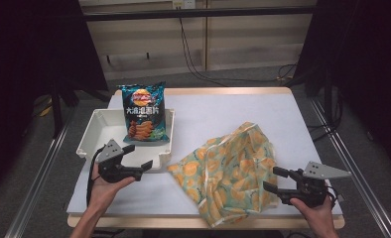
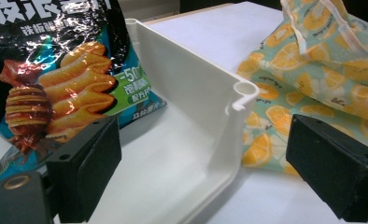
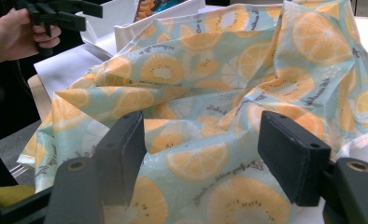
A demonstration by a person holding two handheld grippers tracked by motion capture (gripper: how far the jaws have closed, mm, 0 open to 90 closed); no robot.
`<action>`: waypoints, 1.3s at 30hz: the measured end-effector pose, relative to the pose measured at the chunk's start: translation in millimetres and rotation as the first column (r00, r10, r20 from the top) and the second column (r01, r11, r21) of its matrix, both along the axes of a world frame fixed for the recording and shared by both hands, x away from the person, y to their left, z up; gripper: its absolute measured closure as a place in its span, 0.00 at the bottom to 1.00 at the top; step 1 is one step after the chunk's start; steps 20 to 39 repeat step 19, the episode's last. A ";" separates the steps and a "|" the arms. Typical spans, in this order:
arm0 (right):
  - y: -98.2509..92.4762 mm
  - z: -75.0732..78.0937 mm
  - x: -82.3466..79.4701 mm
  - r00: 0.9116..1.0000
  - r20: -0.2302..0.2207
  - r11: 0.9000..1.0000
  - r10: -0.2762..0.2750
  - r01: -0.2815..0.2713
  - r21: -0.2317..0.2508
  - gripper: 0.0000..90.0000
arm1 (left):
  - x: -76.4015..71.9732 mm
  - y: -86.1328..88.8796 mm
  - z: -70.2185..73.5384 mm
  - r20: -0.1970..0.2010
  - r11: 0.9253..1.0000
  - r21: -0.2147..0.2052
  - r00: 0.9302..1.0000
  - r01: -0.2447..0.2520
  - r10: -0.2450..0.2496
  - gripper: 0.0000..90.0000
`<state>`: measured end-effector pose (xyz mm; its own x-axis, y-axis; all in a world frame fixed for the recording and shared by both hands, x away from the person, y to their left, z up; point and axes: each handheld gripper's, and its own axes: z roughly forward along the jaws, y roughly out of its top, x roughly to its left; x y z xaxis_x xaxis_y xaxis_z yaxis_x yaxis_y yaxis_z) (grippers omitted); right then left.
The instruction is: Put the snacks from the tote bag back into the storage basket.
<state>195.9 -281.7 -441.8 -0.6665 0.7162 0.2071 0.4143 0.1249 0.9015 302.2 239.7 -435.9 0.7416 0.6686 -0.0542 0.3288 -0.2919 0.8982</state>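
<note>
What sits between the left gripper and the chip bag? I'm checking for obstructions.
In the left gripper view, bare white tray floor lies between the open left gripper and the chip bag.

We see 2 black handheld grippers, left gripper [image 1: 137,160] and right gripper [image 1: 274,179], each with 2 blocky rectangular jaws and a grey three-cornered plate on top. Brass-coloured round fittings sit at the jaw bases. A black cable [image 1: 90,171] trails from the left one. Forearms bare, no sleeves.
</note>
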 end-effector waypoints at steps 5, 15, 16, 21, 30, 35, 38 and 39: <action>-2.2 -0.1 -0.5 1.000 -0.003 1.000 -0.008 0.008 0.004 0.35 | -17.5 -0.6 -3.3 0.000 1.000 0.006 1.000 -0.012 0.012 0.09; -4.5 -1.0 -0.5 1.000 -0.001 1.000 -0.016 0.016 0.002 0.35 | -48.7 5.9 -21.7 -0.030 0.998 -0.028 0.998 -0.063 0.062 0.09; -4.6 -1.2 -0.4 1.000 -0.003 1.000 -0.018 0.018 0.002 0.35 | -49.6 6.4 -22.5 -0.032 0.998 -0.029 0.998 -0.060 0.059 0.09; -5.9 -2.5 1.3 1.000 -0.004 1.000 -0.017 0.017 0.000 0.35 | -49.3 6.1 -22.6 -0.023 0.997 -0.022 0.997 -0.076 0.075 0.09; -5.9 -2.5 1.3 1.000 -0.004 1.000 -0.017 0.017 0.000 0.35 | -49.3 6.1 -22.6 -0.023 0.997 -0.022 0.997 -0.076 0.075 0.09; -5.9 -2.5 1.3 1.000 -0.004 1.000 -0.017 0.017 0.000 0.35 | -49.3 6.1 -22.6 -0.023 0.997 -0.022 0.997 -0.076 0.075 0.09; -5.9 -2.5 1.3 1.000 -0.004 1.000 -0.017 0.017 0.000 0.35 | -49.3 6.1 -22.6 -0.023 0.997 -0.022 0.997 -0.076 0.075 0.09; -5.9 -2.5 1.3 1.000 -0.004 1.000 -0.017 0.017 0.000 0.35 | -49.3 6.1 -22.6 -0.023 0.997 -0.022 0.997 -0.076 0.075 0.09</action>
